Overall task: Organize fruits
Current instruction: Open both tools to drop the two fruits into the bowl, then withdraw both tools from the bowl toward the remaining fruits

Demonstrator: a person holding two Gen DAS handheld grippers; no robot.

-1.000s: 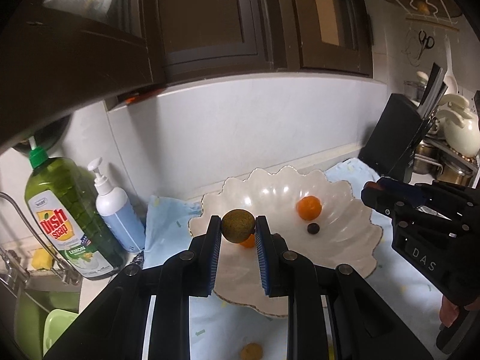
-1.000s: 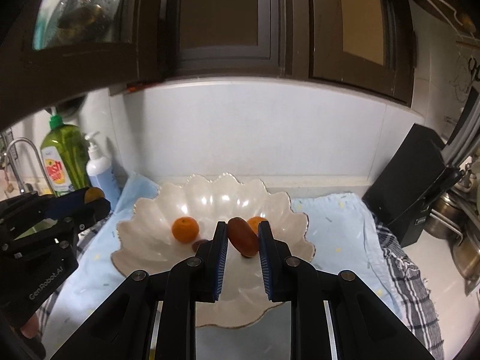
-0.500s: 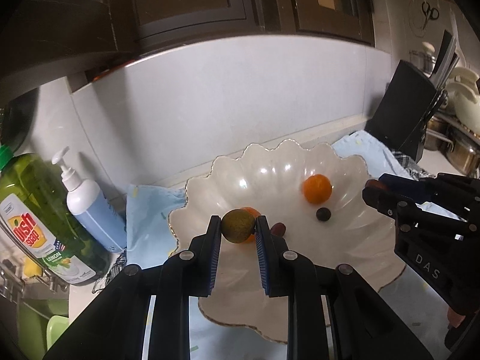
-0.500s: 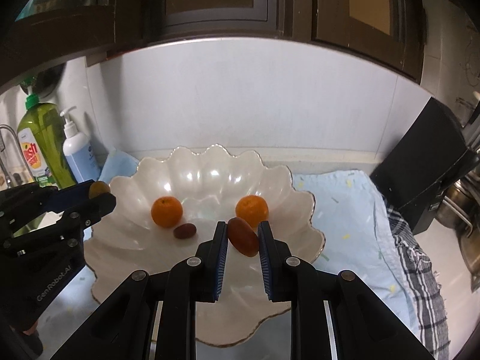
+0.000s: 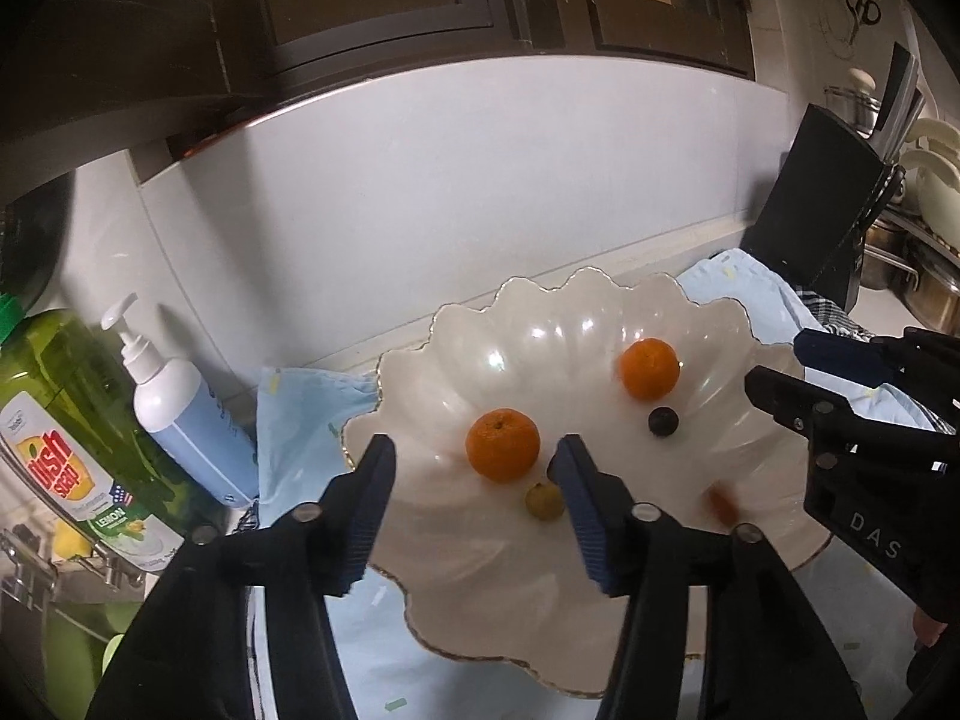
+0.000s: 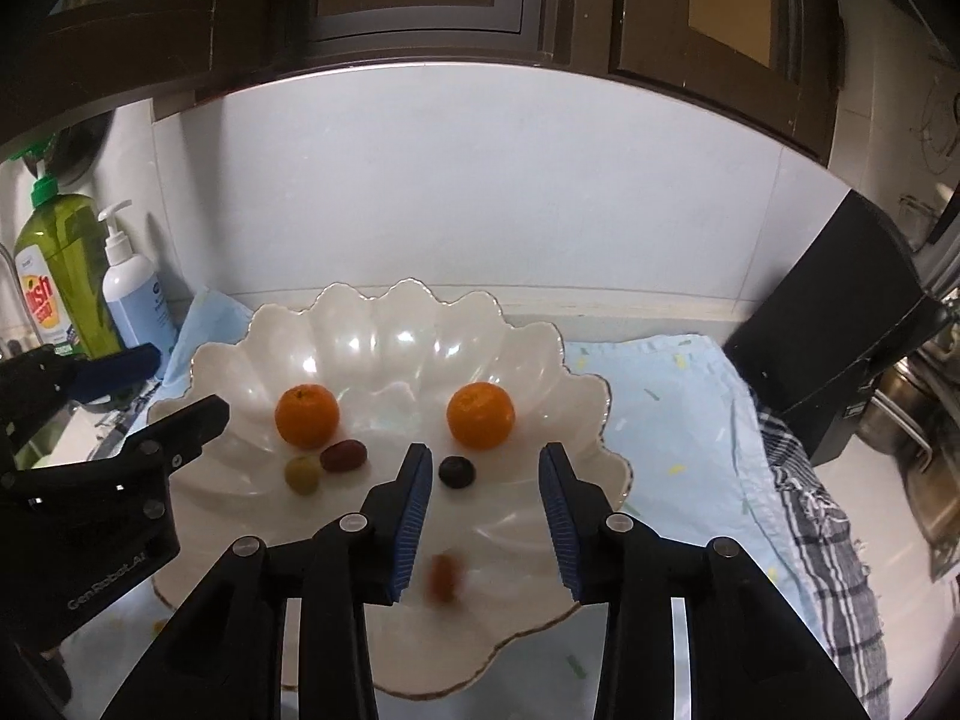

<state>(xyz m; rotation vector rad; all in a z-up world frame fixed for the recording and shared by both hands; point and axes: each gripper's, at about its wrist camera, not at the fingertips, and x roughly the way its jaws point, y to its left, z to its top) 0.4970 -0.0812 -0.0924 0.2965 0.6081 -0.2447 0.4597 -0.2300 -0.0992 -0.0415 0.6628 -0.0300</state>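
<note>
Right wrist alone shows the dark red fruit (image 6: pixel 343 456) beside the green one (image 6: pixel 302 474).

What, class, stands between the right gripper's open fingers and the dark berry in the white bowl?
Nothing visible. The right gripper is open, its jaws having just opened, and the dark berry lies just beyond its fingertips on the bare white bowl.

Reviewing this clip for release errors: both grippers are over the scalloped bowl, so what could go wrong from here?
The red fruit is blurred, apparently still moving near the scalloped bowl front rim; it might roll out. The green fruit lies right beside the left gripper finger, so withdrawing could nudge it. Both grippers' jaws have just been opening, empty.
</note>
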